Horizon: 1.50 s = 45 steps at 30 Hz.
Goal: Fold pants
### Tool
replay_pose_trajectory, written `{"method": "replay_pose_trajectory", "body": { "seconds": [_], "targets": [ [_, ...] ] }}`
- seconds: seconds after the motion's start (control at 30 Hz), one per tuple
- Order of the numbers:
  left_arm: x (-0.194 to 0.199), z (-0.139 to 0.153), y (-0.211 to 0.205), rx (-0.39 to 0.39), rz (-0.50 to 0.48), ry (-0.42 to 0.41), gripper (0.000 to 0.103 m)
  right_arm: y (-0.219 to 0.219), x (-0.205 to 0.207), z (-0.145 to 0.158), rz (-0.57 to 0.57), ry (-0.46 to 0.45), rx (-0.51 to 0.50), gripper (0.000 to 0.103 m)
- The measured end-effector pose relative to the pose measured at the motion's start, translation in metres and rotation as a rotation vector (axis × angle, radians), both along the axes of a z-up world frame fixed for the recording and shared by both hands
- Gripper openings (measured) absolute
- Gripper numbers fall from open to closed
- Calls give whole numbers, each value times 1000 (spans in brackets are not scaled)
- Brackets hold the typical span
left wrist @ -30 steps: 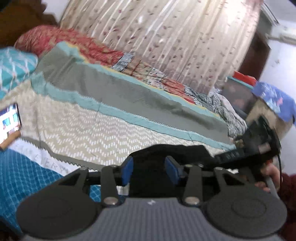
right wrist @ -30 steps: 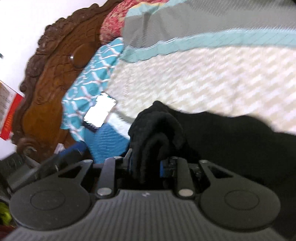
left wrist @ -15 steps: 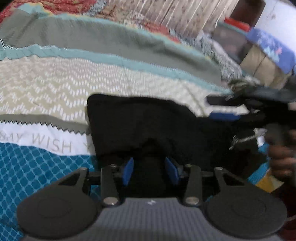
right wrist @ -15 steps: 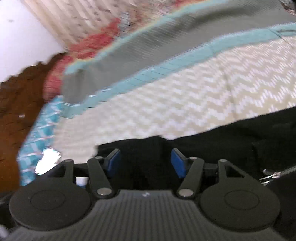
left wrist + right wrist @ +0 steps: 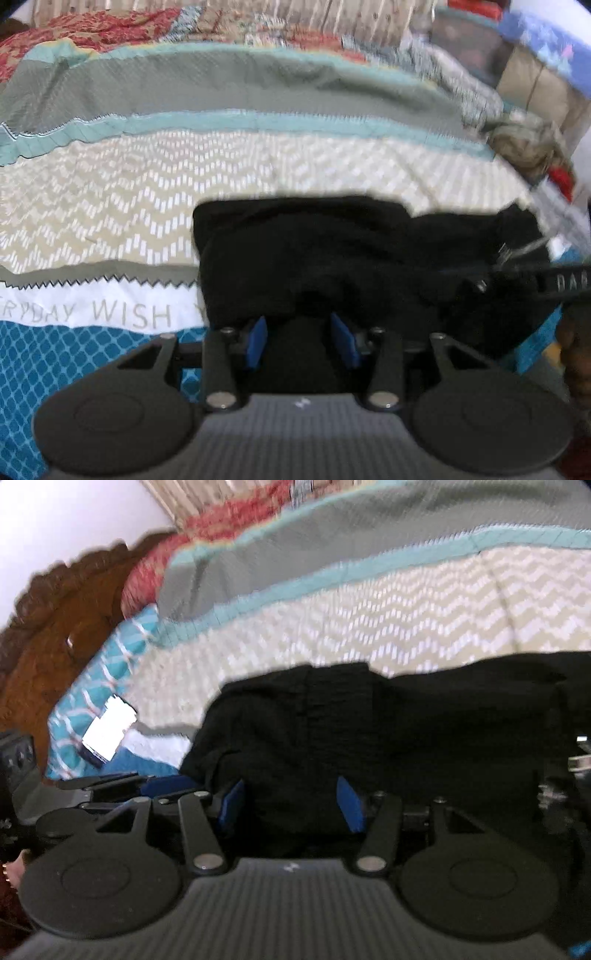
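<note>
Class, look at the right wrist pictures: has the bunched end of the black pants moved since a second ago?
Yes. The pants have dropped out of the right gripper, whose jaws are closing slightly, and lie flatter on the bedspread.

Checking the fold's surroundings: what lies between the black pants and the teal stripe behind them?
Left wrist view: only the bedspread's beige chevron band lies between the black pants and the teal stripe; nothing rests on it.

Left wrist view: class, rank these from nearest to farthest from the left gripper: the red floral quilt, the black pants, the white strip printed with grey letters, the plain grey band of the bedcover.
1. Black pants, directly ahead of the left gripper.
2. White lettered strip, lower left.
3. Grey band, across the middle distance.
4. Red floral quilt, top left, farthest.
</note>
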<state>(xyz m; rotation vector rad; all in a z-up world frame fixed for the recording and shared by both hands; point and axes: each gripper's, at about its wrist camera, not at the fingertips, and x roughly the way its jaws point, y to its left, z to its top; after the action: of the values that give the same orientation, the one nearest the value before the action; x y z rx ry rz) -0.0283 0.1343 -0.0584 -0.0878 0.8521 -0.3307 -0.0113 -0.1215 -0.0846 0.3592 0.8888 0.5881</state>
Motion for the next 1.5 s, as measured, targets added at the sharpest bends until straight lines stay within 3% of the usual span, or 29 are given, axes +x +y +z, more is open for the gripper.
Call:
{"method": "replay_pose_trajectory", "body": {
  "seconds": [0.07,0.13,0.3,0.43,0.53,0.67,0.7,0.8,0.9,0.97,1.1,1.17,1.23,1.4,1.5],
  "targets": [
    [-1,11,2,-56,11,-17,41,-19,-10,12,-26,-25,38,58],
    [1,19,-1,-84,12,-28,41,-36,-21,19,-71,-73,12,58],
    [13,19,-31,-56,-24,-18,41,-80,-41,30,-227,-186,-95,59],
    [25,7,-59,-4,-68,-3,42,-90,-47,18,-265,-238,-270,71],
    [34,-10,-71,41,-71,41,45,-83,-44,-1,-235,-241,-369,75],
    [43,-20,-72,48,-67,84,46,-69,-41,-30,-196,-252,-581,66],
    [44,-19,-69,36,-60,98,46,-71,-42,-33,-199,-260,-567,60],
    [42,-11,-66,13,-47,113,43,-82,-48,-18,-218,-267,-475,26],
    [38,-5,-75,16,-68,87,43,-83,-54,9,-198,-331,-352,26],
    [37,-8,-85,71,-77,82,43,-73,-52,11,-145,-325,-316,26],
    [35,-13,-95,152,-94,69,45,-53,-37,-30,-70,-236,-401,28],
    [35,-13,-92,154,-90,73,49,-52,-42,-28,-75,-267,-391,35],
    [37,-14,-89,143,-76,87,52,-52,-46,-20,-53,-273,-376,56],
    [34,-14,-90,143,-55,84,52,-72,-59,8,-97,-356,-300,59],
    [31,-8,-91,140,-40,82,50,-97,-54,22,-202,-395,-253,58]
  ]
}}
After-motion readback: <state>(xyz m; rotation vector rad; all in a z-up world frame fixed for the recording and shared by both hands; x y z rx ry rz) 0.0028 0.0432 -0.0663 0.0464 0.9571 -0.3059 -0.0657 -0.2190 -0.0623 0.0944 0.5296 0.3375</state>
